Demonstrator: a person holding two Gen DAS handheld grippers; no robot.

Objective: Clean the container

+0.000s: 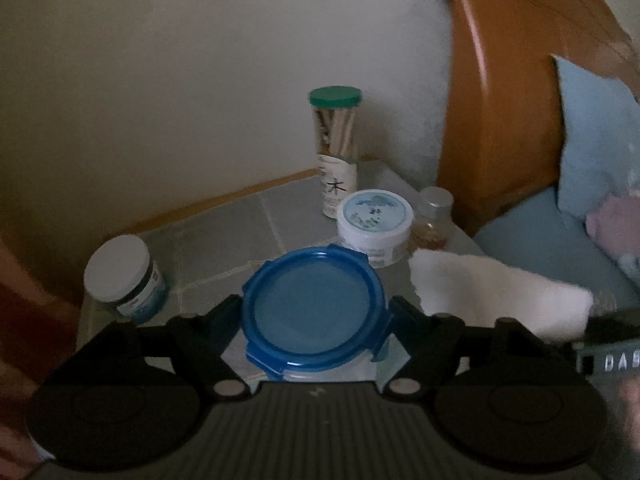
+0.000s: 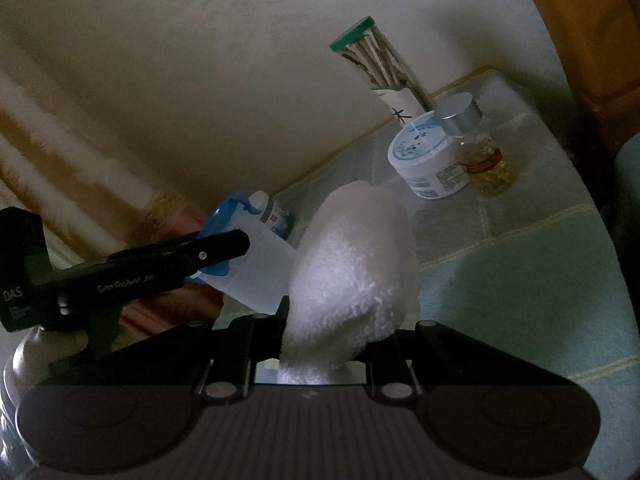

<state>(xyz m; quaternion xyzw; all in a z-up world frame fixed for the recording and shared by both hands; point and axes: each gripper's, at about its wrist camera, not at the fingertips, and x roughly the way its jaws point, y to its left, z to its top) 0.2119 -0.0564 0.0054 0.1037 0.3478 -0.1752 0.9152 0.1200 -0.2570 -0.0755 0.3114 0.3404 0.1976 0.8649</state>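
Observation:
A clear plastic container with a round blue clip lid (image 1: 314, 312) sits between the fingers of my left gripper (image 1: 314, 316), which is shut on its sides. In the right wrist view the same container (image 2: 260, 268) shows tilted, held off the tiled surface by the left gripper's black finger (image 2: 216, 246). My right gripper (image 2: 324, 320) is shut on a folded white fluffy cloth (image 2: 352, 268), whose tip sits against the container's side. The cloth (image 1: 496, 292) also shows to the right of the container in the left wrist view.
On the grey tiled top (image 1: 248, 220) stand a white-lidded jar (image 1: 122, 280), a tall green-capped tube of sticks (image 1: 336, 152), a white tub (image 1: 374, 226) and a small silver-capped bottle (image 1: 434, 216). A wooden headboard (image 1: 504, 100) and blue bedding (image 1: 560, 232) lie to the right.

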